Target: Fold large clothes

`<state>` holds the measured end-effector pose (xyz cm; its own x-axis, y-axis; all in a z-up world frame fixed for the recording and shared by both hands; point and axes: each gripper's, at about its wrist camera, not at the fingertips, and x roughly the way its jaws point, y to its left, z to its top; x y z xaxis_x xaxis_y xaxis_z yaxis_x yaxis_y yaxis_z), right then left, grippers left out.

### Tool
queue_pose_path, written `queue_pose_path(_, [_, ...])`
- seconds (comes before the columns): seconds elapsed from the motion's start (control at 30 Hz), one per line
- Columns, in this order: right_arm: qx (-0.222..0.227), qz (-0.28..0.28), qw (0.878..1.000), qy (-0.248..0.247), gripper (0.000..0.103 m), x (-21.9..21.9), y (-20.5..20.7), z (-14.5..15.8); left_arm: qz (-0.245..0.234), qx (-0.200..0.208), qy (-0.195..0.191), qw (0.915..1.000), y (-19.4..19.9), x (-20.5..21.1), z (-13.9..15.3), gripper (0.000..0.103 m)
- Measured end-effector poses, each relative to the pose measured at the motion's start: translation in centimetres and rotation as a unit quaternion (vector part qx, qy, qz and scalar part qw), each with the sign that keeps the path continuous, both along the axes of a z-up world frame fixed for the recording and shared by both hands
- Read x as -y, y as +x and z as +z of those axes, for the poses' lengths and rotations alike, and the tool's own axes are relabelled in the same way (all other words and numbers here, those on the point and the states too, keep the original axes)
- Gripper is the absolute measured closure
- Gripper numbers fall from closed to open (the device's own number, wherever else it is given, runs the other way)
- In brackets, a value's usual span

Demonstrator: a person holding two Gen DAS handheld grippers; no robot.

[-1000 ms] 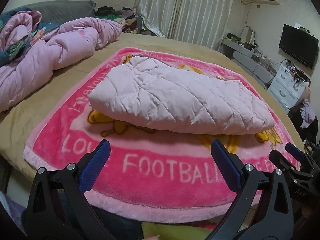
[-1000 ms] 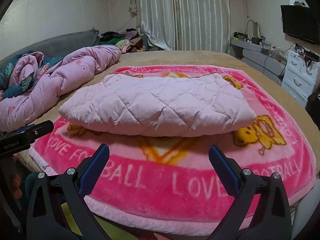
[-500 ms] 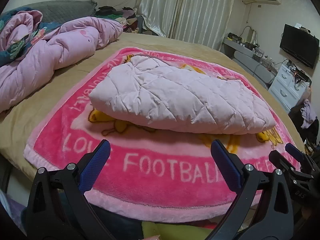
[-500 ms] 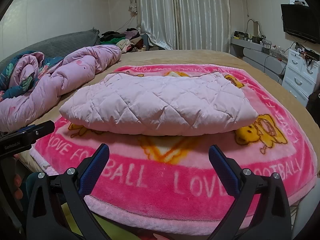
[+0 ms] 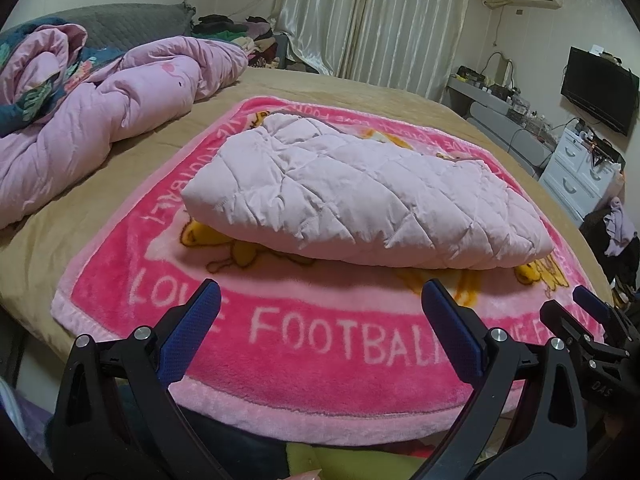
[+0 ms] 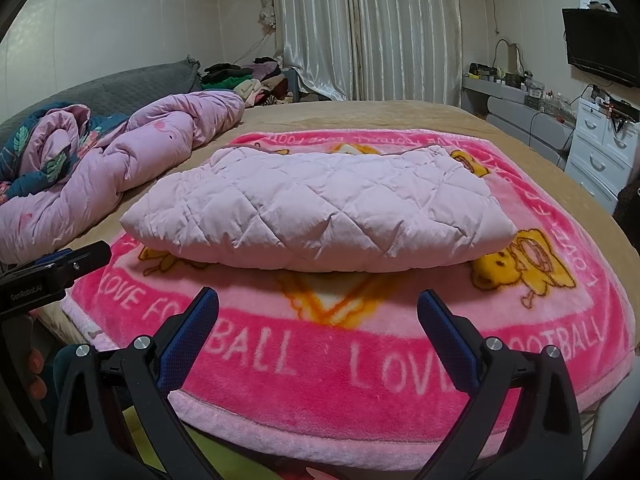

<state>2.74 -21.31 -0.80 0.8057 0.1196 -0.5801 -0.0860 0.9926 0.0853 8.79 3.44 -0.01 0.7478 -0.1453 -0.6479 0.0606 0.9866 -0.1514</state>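
Note:
A pale pink quilted jacket [image 5: 360, 196] [image 6: 320, 216] lies folded into a thick bundle on a bright pink "LOVE FOOTBALL" blanket [image 5: 320, 340] [image 6: 320, 360] spread over the bed. My left gripper [image 5: 320, 300] hovers open above the blanket's near edge, short of the jacket, with nothing between its blue pads. My right gripper [image 6: 318, 306] stands open in the same way, also back from the jacket. At the right edge of the left wrist view the right gripper's fingers [image 5: 588, 312] show; at the left edge of the right wrist view the left gripper's body [image 6: 52, 272] shows.
A crumpled pink duvet [image 5: 100, 120] [image 6: 112, 160] lies on the left of the tan bed sheet [image 5: 360, 96]. Clothes are piled by the curtains [image 6: 248, 76]. A white drawer unit [image 5: 580, 176], a desk and a wall TV [image 5: 600, 88] stand at the right.
Both grippers have drifted very slightly, and the jacket sits a touch differently in each view. Both stay open; nothing was taken hold of or let go.

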Motion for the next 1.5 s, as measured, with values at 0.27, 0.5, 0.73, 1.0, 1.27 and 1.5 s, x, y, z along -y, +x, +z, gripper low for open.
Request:
queue_pose_path(0.27, [-0.001,0.001,1.000,0.000,0.004,0.03,0.02,-0.03,-0.001,0.000,-0.002,1.0000,-0.01,-0.03,0.04,0.009])
queue_pose_path(0.5, [0.004,0.000,1.000,-0.001,0.004,-0.20,-0.08,0.24,0.001,0.002,-0.002,1.0000,-0.08,-0.12,0.11,0.009])
queue_pose_path(0.73, [0.004,0.000,1.000,-0.001,0.004,-0.20,-0.10,0.28,0.001,0.002,-0.002,1.0000,-0.12,-0.16,0.19,0.009])
queue_pose_path(1.0, [0.004,0.001,1.000,-0.001,0.004,-0.33,-0.11,0.43,0.001,0.004,0.000,1.0000,-0.17,-0.24,0.29,0.009])
queue_pose_path(1.27, [0.002,0.003,1.000,-0.002,0.004,-0.42,-0.09,0.43,0.002,0.008,0.005,1.0000,-0.23,-0.20,0.57,0.009])
queue_pose_path(1.5, [0.001,0.003,1.000,-0.001,0.004,-0.47,-0.07,0.44,0.001,0.007,0.004,1.0000,-0.23,-0.23,0.77,0.009])
